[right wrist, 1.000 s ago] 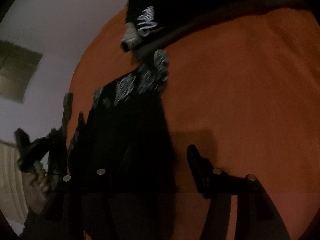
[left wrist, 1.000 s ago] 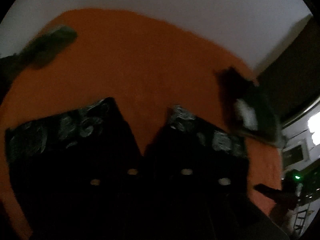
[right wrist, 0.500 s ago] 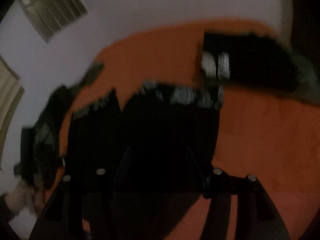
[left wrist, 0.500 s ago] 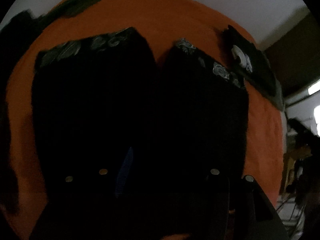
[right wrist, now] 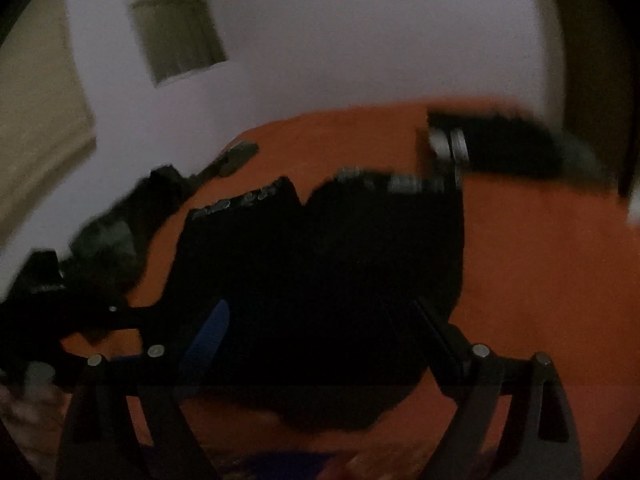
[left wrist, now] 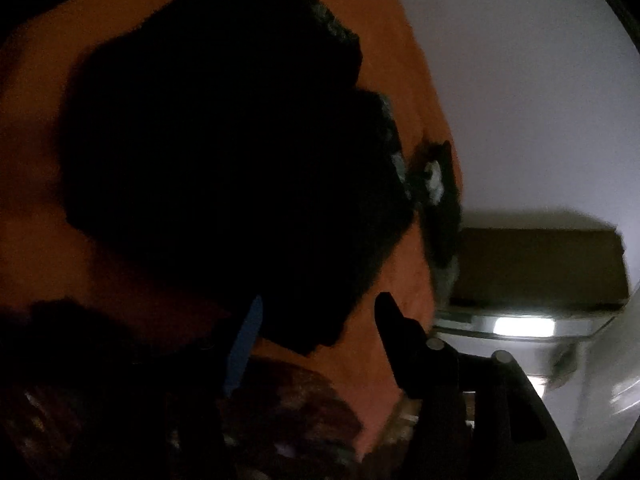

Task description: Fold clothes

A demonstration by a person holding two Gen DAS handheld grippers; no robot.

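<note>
1. Right wrist view: my right hand-held gripper (right wrist: 320, 328) is opening wide, gripping nothing, above the black garment (right wrist: 320, 264) lying on the orange bed (right wrist: 540, 280).
2. My left hand-held gripper (left wrist: 316, 320) is opening too, empty, the garment's corner between its fingers.

No text, label or number can be read in either view. The pale print on the folded black garment (right wrist: 496, 146) is too blurred to make out.
</note>
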